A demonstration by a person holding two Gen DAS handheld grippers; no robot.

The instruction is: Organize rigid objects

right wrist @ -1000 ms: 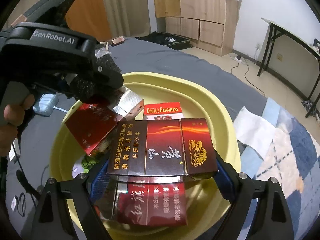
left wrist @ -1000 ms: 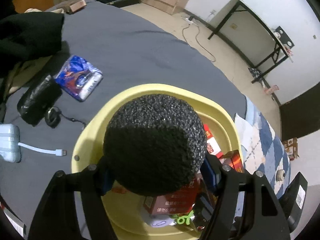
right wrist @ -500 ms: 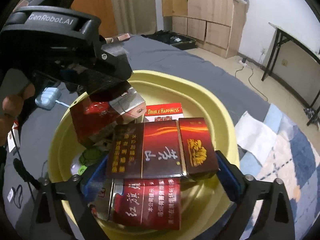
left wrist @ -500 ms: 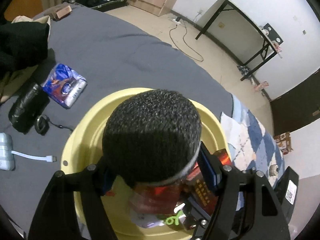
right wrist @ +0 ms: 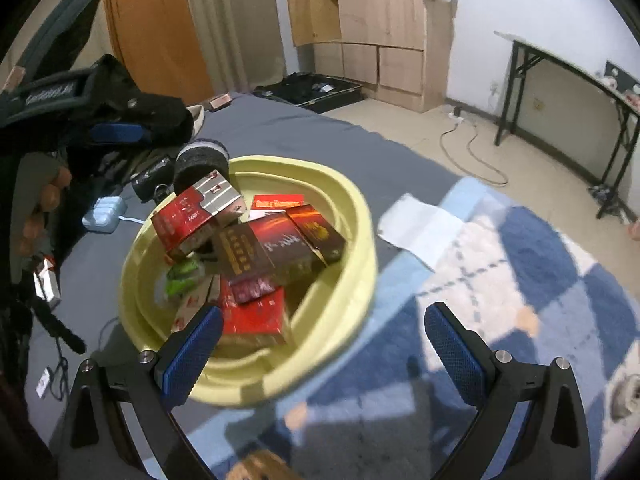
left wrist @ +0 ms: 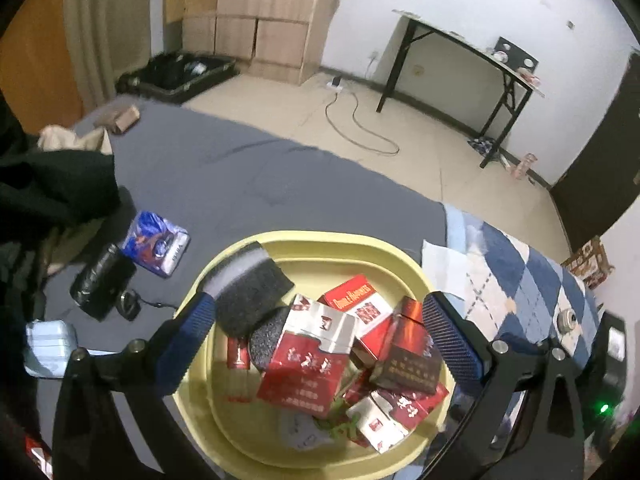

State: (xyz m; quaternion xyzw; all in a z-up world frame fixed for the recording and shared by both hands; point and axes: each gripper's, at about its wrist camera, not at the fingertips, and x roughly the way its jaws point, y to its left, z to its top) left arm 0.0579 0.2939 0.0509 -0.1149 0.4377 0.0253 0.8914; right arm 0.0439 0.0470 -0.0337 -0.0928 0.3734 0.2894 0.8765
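Note:
A yellow basin (left wrist: 320,237) (right wrist: 304,167) on the grey bedspread holds several red cigarette packs, among them a silver-topped pack (left wrist: 308,360) (right wrist: 192,216). A black foam roller (left wrist: 250,288) (right wrist: 202,164) lies at the basin's left rim, against the tip of my left finger. My left gripper (left wrist: 320,344) hangs open over the basin with nothing between its fingers. A dark brown carton (right wrist: 280,248) (left wrist: 408,356) rests on the pile. My right gripper (right wrist: 322,356) stands open and empty at the basin's near edge.
Left of the basin lie a blue tissue pack (left wrist: 156,244), a black case (left wrist: 100,284) and a pale blue power bank (left wrist: 50,346). White paper (right wrist: 420,224) and a blue checked blanket (right wrist: 520,280) lie to the right. A hand (right wrist: 40,208) holds the left gripper.
My left gripper opened and let the foam roller drop to the basin's rim. My right gripper opened, left the dark brown carton on the pile and drew back.

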